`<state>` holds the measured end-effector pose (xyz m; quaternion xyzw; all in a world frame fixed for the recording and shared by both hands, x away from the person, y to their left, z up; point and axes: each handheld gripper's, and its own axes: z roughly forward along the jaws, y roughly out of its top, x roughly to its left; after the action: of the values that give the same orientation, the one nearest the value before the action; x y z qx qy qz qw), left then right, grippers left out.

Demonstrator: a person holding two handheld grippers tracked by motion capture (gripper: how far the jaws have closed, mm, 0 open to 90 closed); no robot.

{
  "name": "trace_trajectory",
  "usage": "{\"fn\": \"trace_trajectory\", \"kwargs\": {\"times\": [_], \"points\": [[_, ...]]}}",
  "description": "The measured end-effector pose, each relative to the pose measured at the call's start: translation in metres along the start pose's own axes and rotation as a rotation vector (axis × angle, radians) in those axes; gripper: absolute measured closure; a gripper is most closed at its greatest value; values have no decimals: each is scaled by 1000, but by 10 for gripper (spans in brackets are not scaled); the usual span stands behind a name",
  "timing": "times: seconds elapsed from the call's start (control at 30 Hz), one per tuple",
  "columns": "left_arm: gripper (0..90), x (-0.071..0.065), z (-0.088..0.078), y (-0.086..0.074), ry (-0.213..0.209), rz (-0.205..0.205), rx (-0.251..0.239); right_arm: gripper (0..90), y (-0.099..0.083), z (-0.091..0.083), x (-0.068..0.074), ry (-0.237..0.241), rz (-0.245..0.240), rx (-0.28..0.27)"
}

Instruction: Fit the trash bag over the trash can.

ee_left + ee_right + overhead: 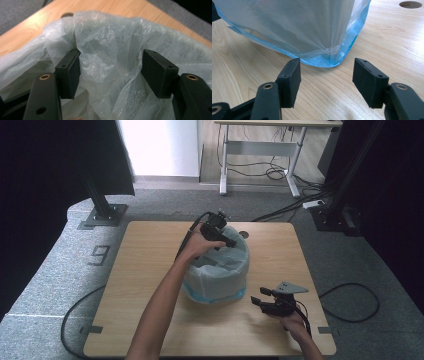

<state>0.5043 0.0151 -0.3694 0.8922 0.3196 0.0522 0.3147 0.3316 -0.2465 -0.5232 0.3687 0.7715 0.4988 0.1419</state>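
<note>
Plastic film, thin, milky and crinkled, lines a round bin (216, 279) that stands near the middle of the table (150, 320). The liner (222, 270) is folded over the bin's rim and hangs down the outside, ending in a pale blue hem just above the wood. In the right gripper view that hem bunches into a rounded corner where the bag (294, 27) meets the tabletop, the film falling in soft vertical pleats with a dull sheen.

The table is light wood with a fine straight grain and rounded corners; a small round hole (243, 234) is cut in it just beyond the bin.

The left gripper (220, 237) is at the bin's far rim, held from above by the person's left hand (197, 245). In the left gripper view a puckered ridge of the liner (110, 65) rises between its two flat, black, rectangular pads. The jaws stand apart; the film brushes the left pad, while a gap shows beside the right one, so they are not clamped on it.

The right gripper (262, 297) lies low over the table near the front right of the bin, in the person's right hand (295, 320), with a grey three-cornered plate (290, 287) on top. Its jaws are apart with only bare wood between them, pointing at the bag's blue corner and stopping short of it.

Grey carpet (65, 265) surrounds the table, with black cables (350, 305) trailing across it.
</note>
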Motion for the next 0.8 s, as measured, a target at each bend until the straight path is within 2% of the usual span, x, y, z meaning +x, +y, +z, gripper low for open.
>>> {"fn": "trace_trajectory", "kwargs": {"times": [0.17,0.37,0.47,0.57,0.8], "points": [[328,-2,9,0,13,12,50,385,-1,0,0,-1,-1,3],[313,-3,11,1,20,12,57,385,-1,0,0,-4,-3,3],[317,-6,1,1,43,36,8,385,-1,0,0,-7,-4,3],[318,-11,-15,0,34,43,-44,385,-1,0,0,-7,-3,8],[300,-19,-44,-10,11,52,-112,385,0,-3,-3,-13,6,3]]}}
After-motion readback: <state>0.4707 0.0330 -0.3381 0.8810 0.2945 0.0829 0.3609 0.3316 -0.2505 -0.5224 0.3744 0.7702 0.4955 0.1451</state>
